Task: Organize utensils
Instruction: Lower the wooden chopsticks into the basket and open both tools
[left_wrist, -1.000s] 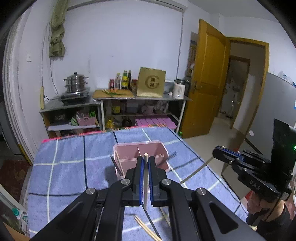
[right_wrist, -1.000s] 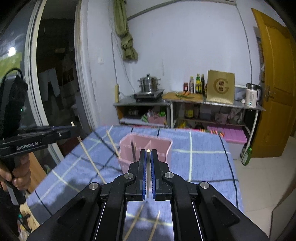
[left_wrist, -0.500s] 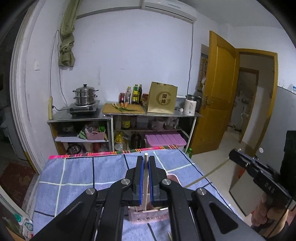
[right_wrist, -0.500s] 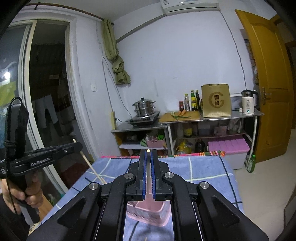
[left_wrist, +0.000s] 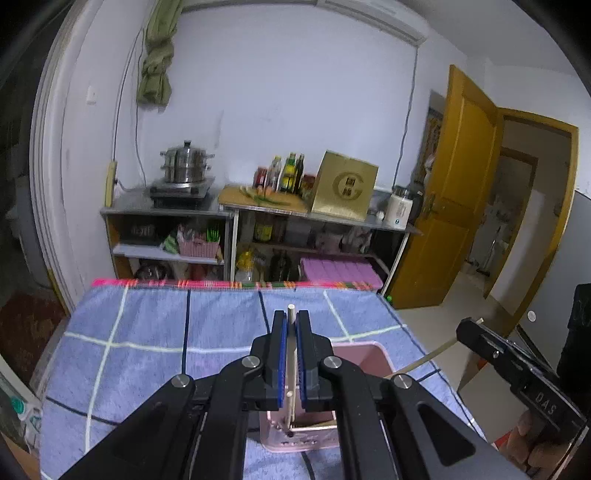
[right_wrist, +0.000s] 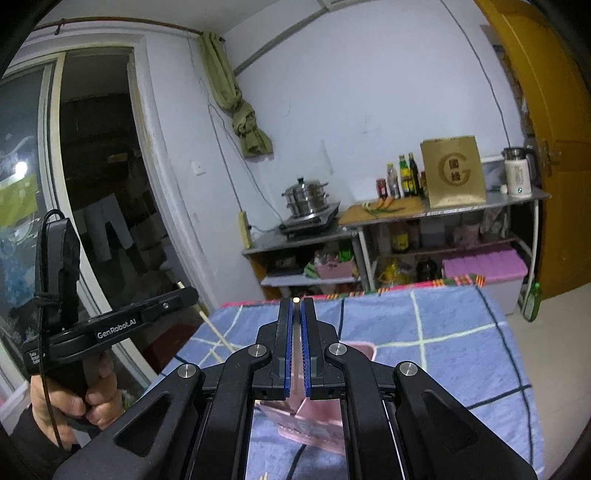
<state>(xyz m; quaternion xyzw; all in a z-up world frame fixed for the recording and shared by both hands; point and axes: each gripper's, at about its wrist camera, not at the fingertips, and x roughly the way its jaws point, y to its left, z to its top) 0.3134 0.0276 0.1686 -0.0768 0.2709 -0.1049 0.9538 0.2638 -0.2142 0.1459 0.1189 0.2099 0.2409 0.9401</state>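
My left gripper (left_wrist: 291, 318) is shut on a pale chopstick (left_wrist: 291, 308), whose tip sticks out past the fingertips. Directly beneath the fingers stands the pink divided utensil holder (left_wrist: 369, 356) on the blue checked cloth (left_wrist: 147, 332). The chopstick's lower end hangs at the holder's open top. My right gripper (right_wrist: 296, 306) is shut on a second chopstick (right_wrist: 296, 301), also above the pink holder (right_wrist: 360, 349). Each view shows the other gripper from the side: the right gripper (left_wrist: 471, 332) with its chopstick (left_wrist: 424, 360) slanting toward the holder, and the left gripper (right_wrist: 184, 295) with its chopstick (right_wrist: 218, 334).
A metal shelf unit (left_wrist: 229, 212) behind the table carries a steamer pot (left_wrist: 186, 162), bottles (left_wrist: 288, 177), a gold paper bag (left_wrist: 345, 190) and a kettle (left_wrist: 399, 208). A yellow door (left_wrist: 465, 184) is open on the right. A dark doorway (right_wrist: 103, 184) lies on the left. A hand (right_wrist: 74, 402) holds the left gripper.
Both grippers have moved forward with their chopsticks. The pink holder has slid from ahead of the fingertips to beneath them. The loose chopsticks on the cloth have dropped almost out of view.
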